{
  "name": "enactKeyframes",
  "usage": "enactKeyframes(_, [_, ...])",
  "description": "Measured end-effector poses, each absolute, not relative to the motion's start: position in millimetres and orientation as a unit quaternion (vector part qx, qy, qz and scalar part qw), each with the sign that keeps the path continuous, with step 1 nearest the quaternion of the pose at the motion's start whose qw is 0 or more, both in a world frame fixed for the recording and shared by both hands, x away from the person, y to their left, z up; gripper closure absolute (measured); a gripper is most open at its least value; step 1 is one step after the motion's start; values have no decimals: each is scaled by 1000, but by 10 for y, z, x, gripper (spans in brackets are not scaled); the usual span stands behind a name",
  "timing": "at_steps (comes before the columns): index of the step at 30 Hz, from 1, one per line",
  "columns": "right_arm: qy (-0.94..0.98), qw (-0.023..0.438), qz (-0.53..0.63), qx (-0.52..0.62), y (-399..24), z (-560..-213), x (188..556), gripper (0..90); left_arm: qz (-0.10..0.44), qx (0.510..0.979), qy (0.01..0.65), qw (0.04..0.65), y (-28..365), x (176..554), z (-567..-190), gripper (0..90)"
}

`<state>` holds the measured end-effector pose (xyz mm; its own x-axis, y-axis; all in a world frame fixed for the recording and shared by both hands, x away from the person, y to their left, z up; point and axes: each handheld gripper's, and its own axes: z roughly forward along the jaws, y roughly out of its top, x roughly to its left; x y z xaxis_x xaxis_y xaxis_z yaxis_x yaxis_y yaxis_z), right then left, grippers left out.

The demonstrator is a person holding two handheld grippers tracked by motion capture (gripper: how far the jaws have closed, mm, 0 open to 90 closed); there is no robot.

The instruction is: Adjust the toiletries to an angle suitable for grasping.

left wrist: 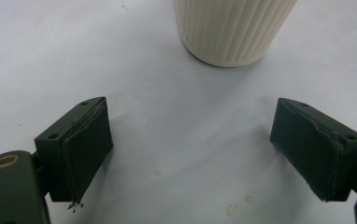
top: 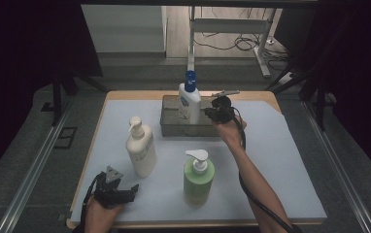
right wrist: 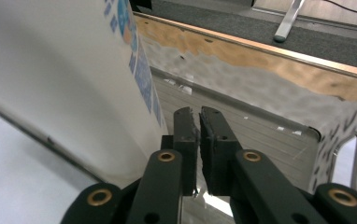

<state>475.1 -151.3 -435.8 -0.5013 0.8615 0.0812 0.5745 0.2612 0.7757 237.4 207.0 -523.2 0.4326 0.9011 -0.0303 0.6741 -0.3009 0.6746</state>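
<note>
Both tongs differ: right tongs (right wrist: 199,140) clenched beside white bottle (top: 189,103), left tongs (left wrist: 190,154) released

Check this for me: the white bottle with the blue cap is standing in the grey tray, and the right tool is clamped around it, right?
Not quite. The right tool is shut beside the white bottle, gripping nothing, as the right gripper view shows. The bottle does stand in the grey tray.

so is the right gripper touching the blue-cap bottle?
Cannot tell. In the right gripper view the shut right gripper sits right beside the blue-cap bottle, nothing between the jaws; neither contact nor gap shows plainly.
</note>
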Motion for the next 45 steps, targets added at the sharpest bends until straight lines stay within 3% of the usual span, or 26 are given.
enactKeyframes(45, [791,174,361,462,-1127,-4591,4892,868,180,786,501,315,2070,2376,-5232,123])
